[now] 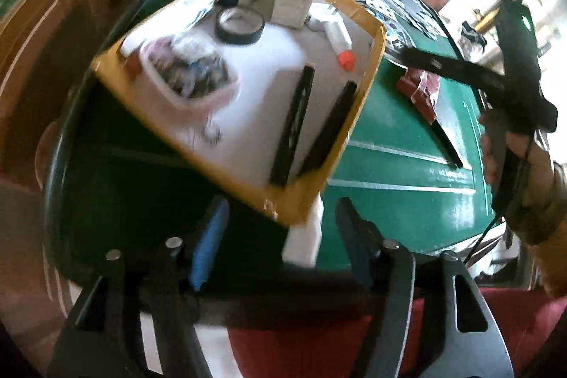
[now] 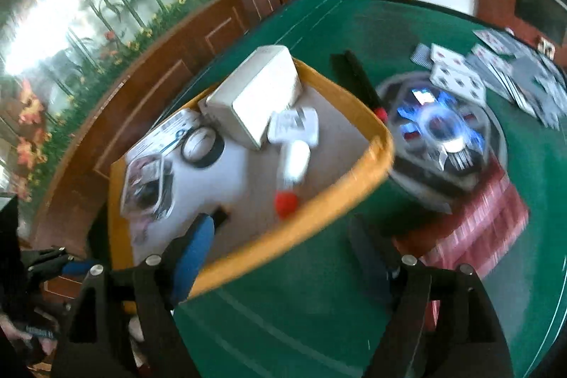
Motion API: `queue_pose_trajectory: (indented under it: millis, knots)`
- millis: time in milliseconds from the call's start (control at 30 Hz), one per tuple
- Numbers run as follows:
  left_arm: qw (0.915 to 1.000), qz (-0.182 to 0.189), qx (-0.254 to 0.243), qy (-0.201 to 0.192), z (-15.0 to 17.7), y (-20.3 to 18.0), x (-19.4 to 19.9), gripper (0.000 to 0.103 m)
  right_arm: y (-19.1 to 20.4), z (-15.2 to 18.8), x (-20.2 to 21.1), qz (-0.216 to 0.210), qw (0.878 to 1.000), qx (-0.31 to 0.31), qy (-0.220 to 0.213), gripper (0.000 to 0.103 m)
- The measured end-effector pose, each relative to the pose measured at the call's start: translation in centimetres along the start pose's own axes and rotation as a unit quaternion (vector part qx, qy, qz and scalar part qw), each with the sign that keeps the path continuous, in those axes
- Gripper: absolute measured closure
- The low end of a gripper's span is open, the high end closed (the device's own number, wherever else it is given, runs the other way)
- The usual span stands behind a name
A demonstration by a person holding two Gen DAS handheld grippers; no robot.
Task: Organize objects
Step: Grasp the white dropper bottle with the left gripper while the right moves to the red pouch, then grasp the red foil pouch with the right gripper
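Both claws open, poised at the near rim of the orange-rimmed tray.

Left claw (image 1: 276,236) and right claw (image 2: 283,257) hold nothing; their fingers stand wide apart. The tray (image 1: 368,116) on the green table (image 1: 407,165) contains a white box (image 2: 255,94), tape roll (image 2: 202,147), red-capped bottle (image 2: 294,165) and clear container (image 1: 187,73). Playing cards (image 2: 496,73) and a round chip holder (image 2: 443,137) lie beyond; red packet (image 2: 475,222) alongside.

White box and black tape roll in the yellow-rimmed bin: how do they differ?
The white box is a tall rectangular block reaching above the bin's rim; the black tape roll is a low ring lying flat, its hollow centre showing the pale floor. The box is much bulkier than the roll. Both sit inside the bin, near its far side.
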State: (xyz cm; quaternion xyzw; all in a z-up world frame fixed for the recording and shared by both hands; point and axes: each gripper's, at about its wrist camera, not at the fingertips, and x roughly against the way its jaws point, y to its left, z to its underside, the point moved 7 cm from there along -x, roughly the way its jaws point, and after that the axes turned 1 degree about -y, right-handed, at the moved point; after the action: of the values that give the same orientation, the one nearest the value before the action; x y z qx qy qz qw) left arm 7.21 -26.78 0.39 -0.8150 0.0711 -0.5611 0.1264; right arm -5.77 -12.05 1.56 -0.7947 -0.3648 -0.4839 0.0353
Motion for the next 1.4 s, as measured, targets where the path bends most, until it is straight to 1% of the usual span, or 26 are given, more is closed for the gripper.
queue_pose_trajectory:
  millis: [67,133,200,267,400,433,467,500,567,633,700,733,867,933,967,1000,1033,1067,1200,1233,1300,1333,1400]
  knots:
    - [0.9999,0.002,0.012,0.009,1.5,-0.4,-0.1,0.039,-1.2,1.9,1.4,-0.004,1.000,-0.006,0.004,0.024]
    - [0.9996,-0.001,0.016,0.022,2.6,-0.7,-1.0,0.039,-2.3,3.9,2.8,0.005,1.000,-0.005,0.006,0.024]
    - [0.9991,-0.008,0.020,0.036,3.2,-1.2,-2.5,0.039,-3.6,5.4,3.8,0.016,1.000,-0.004,0.011,0.024]
    - [0.9988,-0.011,0.026,0.041,3.4,-1.6,-3.5,0.039,-5.0,6.5,4.7,0.022,1.000,-0.005,0.012,0.024]
    - [0.9986,-0.018,0.030,0.039,3.2,-2.9,-5.0,0.040,-7.2,7.5,5.7,0.032,0.999,-0.015,0.009,0.024]
    - [0.9986,-0.019,0.035,0.036,3.1,-3.4,-5.3,0.042,-7.7,7.7,6.1,0.031,0.999,-0.018,0.006,0.024]
    - [0.9984,-0.019,0.039,0.035,3.0,-3.7,-5.5,0.047,-8.0,7.8,6.5,0.029,0.999,-0.020,0.004,0.024]
    - [0.9983,-0.018,0.045,0.032,3.0,-4.0,-5.6,0.049,-8.3,8.0,6.9,0.028,0.999,-0.019,0.002,0.024]
    - [0.9982,-0.015,0.053,0.025,3.1,-5.1,-5.7,0.049,-8.9,8.3,7.7,0.025,1.000,-0.015,-0.001,0.024]
    - [0.9983,-0.020,0.050,0.023,3.3,-6.1,-6.0,0.049,-9.6,8.8,8.5,0.025,1.000,-0.008,-0.004,0.024]
    - [0.9978,-0.034,0.051,0.023,3.3,-6.6,-6.6,0.049,-10.6,9.4,9.1,0.024,1.000,-0.007,-0.005,0.024]
    - [0.9976,-0.043,0.053,0.016,3.1,-6.8,-6.7,0.049,-11.0,9.6,9.4,0.023,1.000,-0.008,-0.007,0.024]
    - [0.9951,-0.058,0.080,0.014,2.4,-6.9,-7.2,0.049,-13.1,10.8,10.0,0.024,1.000,-0.018,0.000,0.024]
    - [0.9944,-0.071,0.077,0.014,2.1,-7.1,-7.4,0.049,-13.6,11.1,10.1,0.015,1.000,-0.022,0.001,0.024]
    - [0.9941,-0.076,0.075,0.015,2.0,-7.3,-7.5,0.052,-13.8,11.2,10.0,0.014,1.000,-0.022,0.002,0.024]
    - [0.9939,-0.081,0.073,0.016,2.0,-7.4,-7.6,0.058,-14.0,11.2,9.9,0.013,1.000,-0.022,0.003,0.024]
    - [0.9938,-0.082,0.073,0.018,1.9,-7.6,-7.8,0.073,-14.1,11.2,9.8,0.009,1.000,-0.024,0.003,0.024]
    - [0.9938,-0.082,0.073,0.020,1.8,-7.8,-7.8,0.078,-14.1,11.2,9.7,0.004,1.000,-0.027,0.003,0.024]
    - [0.9951,-0.075,0.054,0.034,1.9,-9.3,-8.4,0.078,-13.9,11.0,9.1,-0.012,0.999,-0.032,0.006,0.024]
    - [0.9957,-0.071,0.044,0.040,2.2,-10.1,-8.6,0.078,-13.8,10.6,9.0,-0.013,0.999,-0.031,0.007,0.024]
    - [0.9961,-0.074,0.019,0.045,2.6,-11.5,-8.8,0.078,-13.8,9.6,8.7,-0.013,0.999,-0.040,0.006,0.024]
    - [0.9959,-0.076,0.006,0.048,2.9,-12.2,-9.0,0.078,-14.1,8.7,8.4,-0.013,0.999,-0.052,0.007,0.024]
    - [0.9954,-0.080,-0.005,0.053,3.0,-13.0,-9.2,0.078,-14.9,7.1,7.4,-0.006,0.996,-0.090,0.011,0.024]
